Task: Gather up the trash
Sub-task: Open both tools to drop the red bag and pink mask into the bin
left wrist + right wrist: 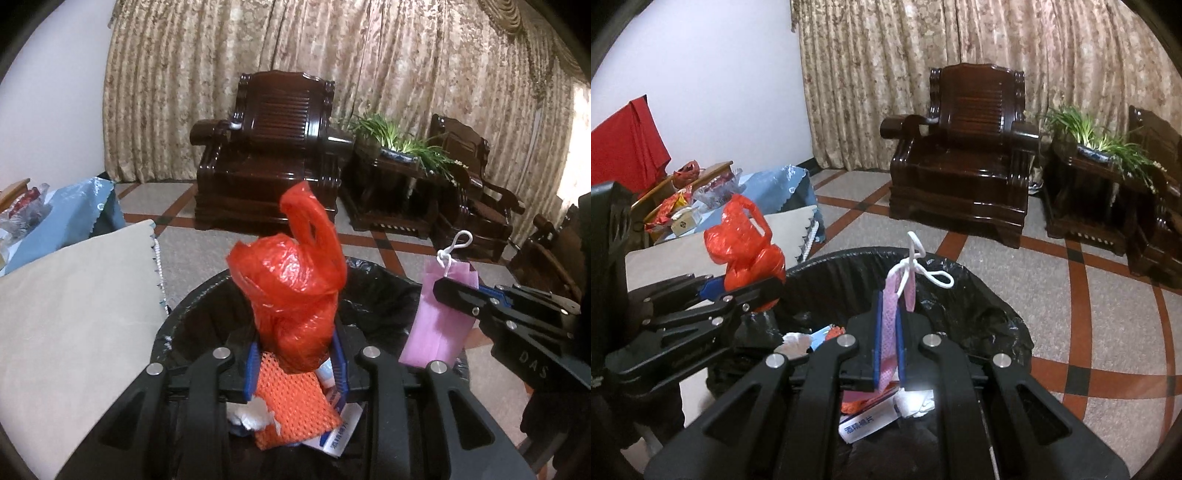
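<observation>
My left gripper (297,354) is shut on a crumpled red plastic bag (295,295) and holds it over the black-lined trash bin (373,291); it also shows in the right wrist view (738,291) with the red bag (742,243). My right gripper (888,343) is shut on a pink face mask (892,314) with white ear loops, over the bin (979,295); it also shows in the left wrist view (454,295) with the mask (439,317). Inside the bin lie an orange mesh net (291,402), white tissue (251,417) and a blue-white packet (868,421).
A table with a beige cloth (74,317) stands left of the bin, with a blue cloth (775,188) and clutter behind it. Dark wooden armchairs (269,155) and a plant stand (399,173) stand across the tiled floor before the curtains.
</observation>
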Tool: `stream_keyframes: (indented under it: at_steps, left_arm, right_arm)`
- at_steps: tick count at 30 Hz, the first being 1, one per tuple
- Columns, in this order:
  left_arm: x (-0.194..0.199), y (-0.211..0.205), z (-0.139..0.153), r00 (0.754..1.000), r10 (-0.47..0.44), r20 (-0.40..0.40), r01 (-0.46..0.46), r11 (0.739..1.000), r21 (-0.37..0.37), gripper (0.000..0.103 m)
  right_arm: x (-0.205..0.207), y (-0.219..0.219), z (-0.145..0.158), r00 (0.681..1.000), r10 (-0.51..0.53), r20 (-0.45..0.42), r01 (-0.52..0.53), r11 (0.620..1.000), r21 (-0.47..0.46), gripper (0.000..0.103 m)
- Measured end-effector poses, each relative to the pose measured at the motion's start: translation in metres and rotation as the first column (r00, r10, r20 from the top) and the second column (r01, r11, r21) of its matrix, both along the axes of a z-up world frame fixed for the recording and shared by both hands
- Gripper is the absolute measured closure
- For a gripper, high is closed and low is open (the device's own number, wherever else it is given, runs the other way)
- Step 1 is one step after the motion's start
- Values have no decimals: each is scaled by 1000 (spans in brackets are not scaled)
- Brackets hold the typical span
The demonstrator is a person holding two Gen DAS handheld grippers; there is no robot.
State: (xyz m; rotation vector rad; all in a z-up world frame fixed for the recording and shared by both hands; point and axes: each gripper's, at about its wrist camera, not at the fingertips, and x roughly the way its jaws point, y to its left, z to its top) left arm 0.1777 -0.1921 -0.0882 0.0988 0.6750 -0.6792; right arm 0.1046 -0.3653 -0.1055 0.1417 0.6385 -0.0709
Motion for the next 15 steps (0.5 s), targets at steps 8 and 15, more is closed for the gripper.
stream_keyframes:
  at_steps: [8, 15]
  left_arm:
    - [23, -8, -11, 1000, -13, -19, 13, 1000, 23, 71]
    - [33, -9, -18, 999, -17, -48, 18, 999, 27, 43]
  right_arm:
    - [19, 0, -20, 999, 12, -32, -12, 1000, 5, 94]
    - [28, -7, -30, 998, -4, -57, 4, 1000, -7, 51]
